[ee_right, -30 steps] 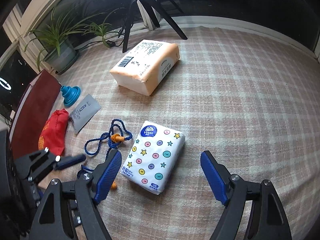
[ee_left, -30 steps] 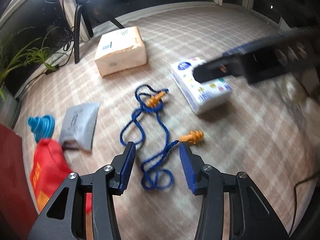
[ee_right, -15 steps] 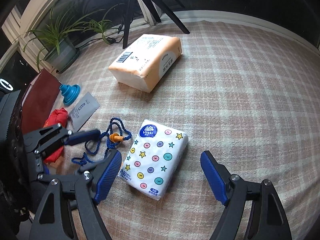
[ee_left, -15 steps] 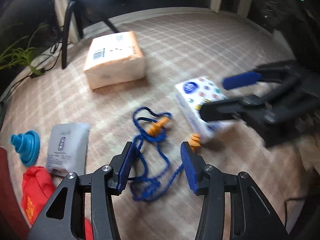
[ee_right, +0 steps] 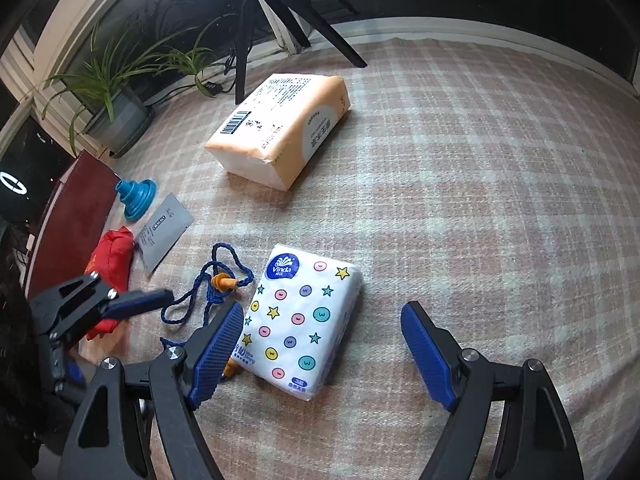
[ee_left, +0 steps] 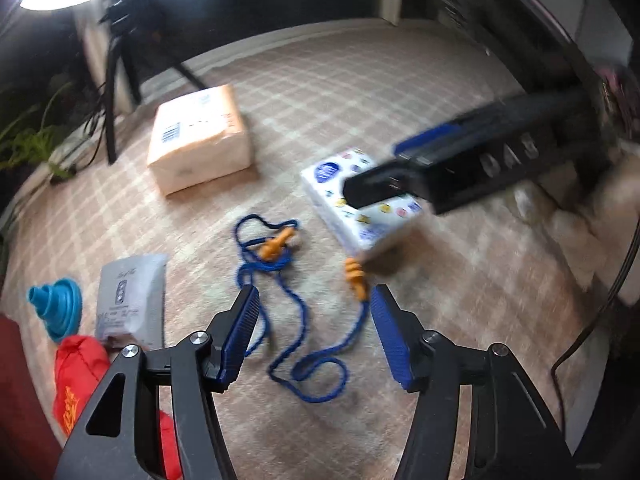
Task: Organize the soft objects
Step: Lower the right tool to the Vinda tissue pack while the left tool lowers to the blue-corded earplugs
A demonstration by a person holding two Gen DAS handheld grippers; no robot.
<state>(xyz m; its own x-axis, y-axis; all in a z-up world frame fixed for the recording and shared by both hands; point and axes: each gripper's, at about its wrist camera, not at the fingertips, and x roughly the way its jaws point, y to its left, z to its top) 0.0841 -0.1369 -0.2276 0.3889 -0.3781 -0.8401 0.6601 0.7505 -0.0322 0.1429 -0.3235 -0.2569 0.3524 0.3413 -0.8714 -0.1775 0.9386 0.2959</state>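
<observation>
A white Vinda tissue pack [ee_right: 300, 320] with coloured dots lies on the plaid cloth; it also shows in the left wrist view [ee_left: 352, 200]. My right gripper [ee_right: 320, 348] is open, its jaws either side of the pack's near end, above it. Orange corded earplugs [ee_left: 276, 246] on a blue cord [ee_left: 296, 340] lie left of the pack. My left gripper [ee_left: 312, 332] is open and empty over the cord. An orange tissue pack [ee_right: 280, 128] lies farther back. A red pouch [ee_right: 110, 256], a grey sachet [ee_right: 164, 232] and a blue funnel [ee_right: 134, 196] lie at the left.
A dark red board [ee_right: 68, 216] sits at the cloth's left edge. A tripod [ee_right: 256, 20] and a potted plant [ee_right: 116, 100] stand beyond the far edge. A dark cable [ee_left: 592, 320] runs at the right in the left wrist view.
My left gripper has shifted over the blue cord, with the second earplug now near its right jaw. My right gripper has stayed open over the Vinda pack.
</observation>
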